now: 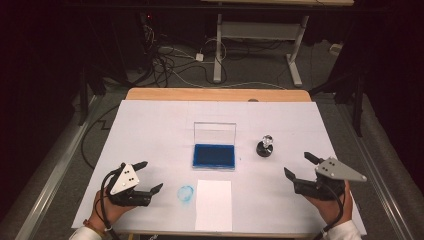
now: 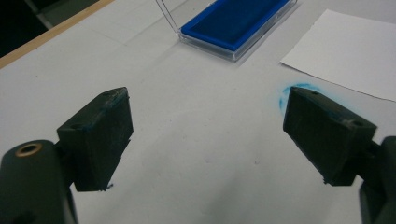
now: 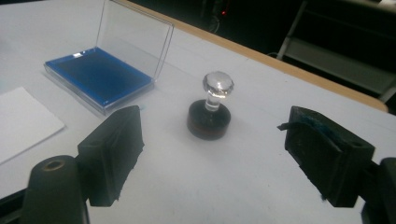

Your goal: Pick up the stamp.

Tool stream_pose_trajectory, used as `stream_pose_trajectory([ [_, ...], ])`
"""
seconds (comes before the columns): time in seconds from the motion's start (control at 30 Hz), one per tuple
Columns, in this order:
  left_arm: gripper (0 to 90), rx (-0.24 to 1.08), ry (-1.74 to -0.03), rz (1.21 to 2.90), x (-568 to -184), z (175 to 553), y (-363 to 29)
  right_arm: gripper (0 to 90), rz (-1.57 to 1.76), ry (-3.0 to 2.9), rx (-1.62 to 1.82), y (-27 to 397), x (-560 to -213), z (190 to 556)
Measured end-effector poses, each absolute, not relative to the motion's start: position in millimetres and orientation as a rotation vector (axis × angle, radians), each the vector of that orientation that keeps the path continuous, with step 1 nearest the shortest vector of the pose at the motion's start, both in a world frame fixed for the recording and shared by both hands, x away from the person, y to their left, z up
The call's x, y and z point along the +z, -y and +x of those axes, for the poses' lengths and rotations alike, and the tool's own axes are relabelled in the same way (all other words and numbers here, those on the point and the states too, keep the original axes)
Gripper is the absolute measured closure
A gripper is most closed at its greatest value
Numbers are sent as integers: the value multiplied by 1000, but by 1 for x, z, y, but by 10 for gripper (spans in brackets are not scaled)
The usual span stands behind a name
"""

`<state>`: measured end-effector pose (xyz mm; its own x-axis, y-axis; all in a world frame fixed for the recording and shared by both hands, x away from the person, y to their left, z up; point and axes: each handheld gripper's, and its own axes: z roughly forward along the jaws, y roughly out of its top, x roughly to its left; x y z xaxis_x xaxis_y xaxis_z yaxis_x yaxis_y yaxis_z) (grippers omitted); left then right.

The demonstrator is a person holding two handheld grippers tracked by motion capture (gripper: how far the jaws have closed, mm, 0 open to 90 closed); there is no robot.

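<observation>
Nothing readable anywhere in these shots, no labels, brand names or numbers. The blue ink pad (image 1: 214, 156) and its clear lid carry no print, the stamp (image 1: 265, 145) shows no marking, and the white sheet (image 1: 214, 205) is blank. The blue ring smudge (image 1: 185, 193) on the counter (image 1: 150, 130) isn't legible as any character.

- The white-covered wooden table (image 1: 150, 125) carries a blue ink pad in a clear plastic case (image 1: 214, 156) at its centre, lid standing at the far edge.
- A round dark stamp with a clear knob (image 1: 265, 146) stands right of the case, apart from it.
- A white rectangular paper sheet (image 1: 214, 205) lies in front of the case.
- A blue ring-shaped ink smudge (image 1: 185, 193) lies just left of the sheet.
</observation>
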<state>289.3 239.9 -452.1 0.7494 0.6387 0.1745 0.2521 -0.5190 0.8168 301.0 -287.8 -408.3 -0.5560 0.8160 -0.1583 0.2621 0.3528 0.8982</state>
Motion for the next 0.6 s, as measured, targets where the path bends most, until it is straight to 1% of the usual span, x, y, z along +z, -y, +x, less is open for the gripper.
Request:
stream_pose_trajectory([
  [0.1, 153, 604, -658, 2111, -452, 290, -241, 181, 926, -2068, 1145, 282, -403, 316],
  [0.3, 153, 587, -671, 2114, -453, 289, -241, 179, 943, -2203, 1100, 267, -395, 349],
  [0.6, 153, 583, -669, 2118, -453, 289, -241, 189, 934, -2277, 1003, 248, -402, 378],
])
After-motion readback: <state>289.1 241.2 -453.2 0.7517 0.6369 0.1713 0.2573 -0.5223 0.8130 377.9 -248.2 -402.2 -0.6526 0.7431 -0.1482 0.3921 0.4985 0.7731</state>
